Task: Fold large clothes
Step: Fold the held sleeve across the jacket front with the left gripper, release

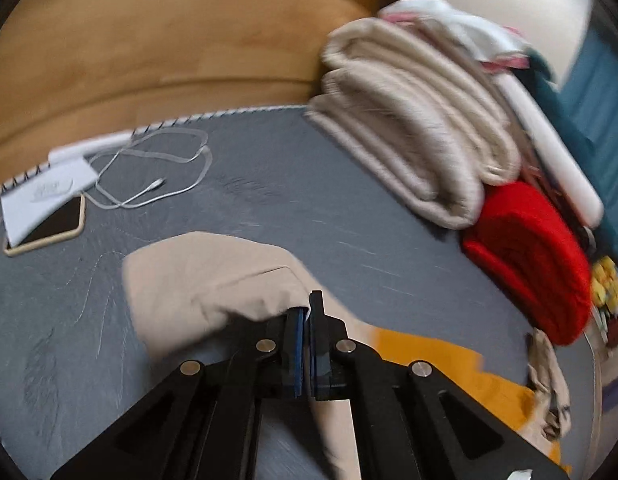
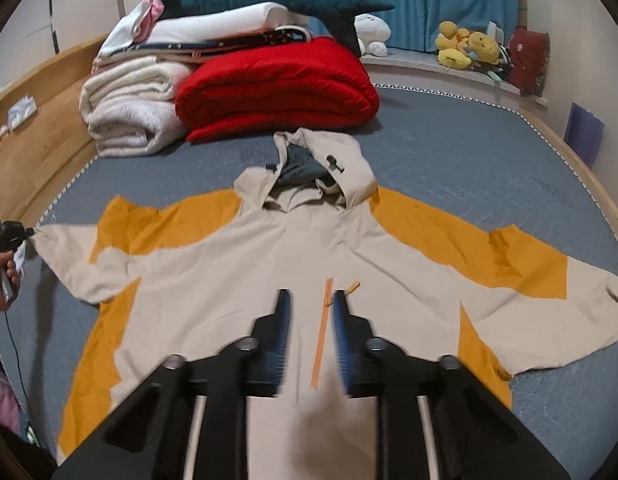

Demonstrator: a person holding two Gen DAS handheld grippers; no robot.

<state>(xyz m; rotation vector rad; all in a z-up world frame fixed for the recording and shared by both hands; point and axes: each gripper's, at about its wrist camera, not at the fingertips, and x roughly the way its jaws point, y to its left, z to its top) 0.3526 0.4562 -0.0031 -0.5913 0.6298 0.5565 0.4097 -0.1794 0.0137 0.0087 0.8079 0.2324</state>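
Two grippers work one beige-and-orange hooded jacket (image 2: 293,248) spread flat on a grey bed (image 2: 449,152).

Left wrist view: the left gripper (image 1: 307,316) has its jaws pressed together on the beige cuff end of a sleeve (image 1: 213,276), which is lifted off the bed and drapes back under the tool; a phone (image 1: 49,228) and a white cable (image 1: 157,164) lie ahead to its left, a folded cream blanket (image 1: 409,120) and a red blanket (image 1: 529,256) ahead to its right. Right wrist view: the right gripper (image 2: 310,300) hangs over the jacket's chest, jaws narrowly apart and blurred, straddling the orange zipper (image 2: 321,344) with no cloth pinched; the hood (image 2: 321,168) lies straight ahead, and at the far left a hand (image 2: 3,280) holds the other tool at the sleeve tip.
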